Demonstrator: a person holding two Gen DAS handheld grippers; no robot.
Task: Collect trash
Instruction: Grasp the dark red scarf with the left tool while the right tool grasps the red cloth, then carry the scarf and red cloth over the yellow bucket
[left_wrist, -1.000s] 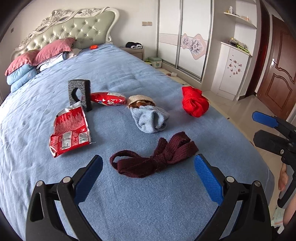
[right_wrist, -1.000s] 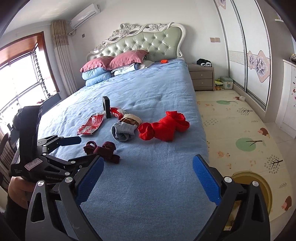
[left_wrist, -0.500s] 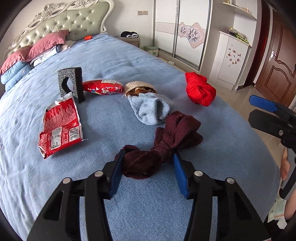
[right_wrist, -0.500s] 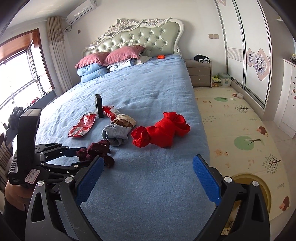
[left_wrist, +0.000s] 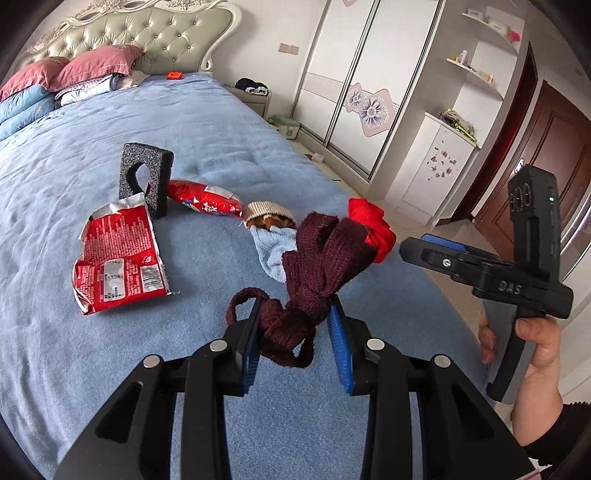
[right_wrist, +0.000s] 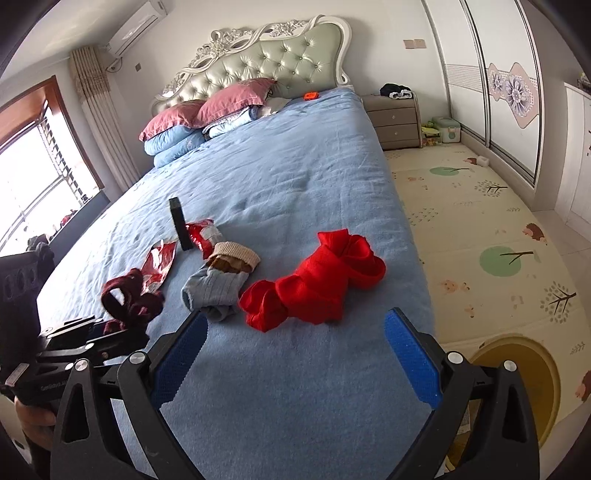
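Surface: I am working over a bed (right_wrist: 295, 177) covered in a blue blanket, with a tufted headboard (right_wrist: 273, 55) at its far end.
Room: I see a sliding wardrobe (left_wrist: 354, 81) with flower panels, a bedside cabinet (right_wrist: 395, 122), a patterned play mat (right_wrist: 480, 229) on the floor, a window (right_wrist: 33, 173) and a wall air conditioner (right_wrist: 136, 22).
Pillows: I count two pink pillows (right_wrist: 207, 107) stacked on blue bedding by the headboard.
Trash, wrappers: I count two; a flattened red wrapper (left_wrist: 118, 254) lies on the blanket, and a crumpled red packet (left_wrist: 203, 199) lies just beyond it.
Trash, foam: one black foam block (left_wrist: 146, 177) stands upright between the two wrappers, touching the flat one's corner.
Knitwear: I count three pieces; a maroon knit band (left_wrist: 310, 273), a pale blue sock (right_wrist: 214, 288) with a beige cuff, and a red knit bundle (right_wrist: 317, 280) beside the sock.
Left hand-held gripper (left_wrist: 293, 343): my blue pads are clenched on the maroon knit band, whose upper loops stand up in front of the sock.
Right hand-held gripper (right_wrist: 295, 358): released, jaws wide apart, hovering over bare blanket just short of the red knit bundle.
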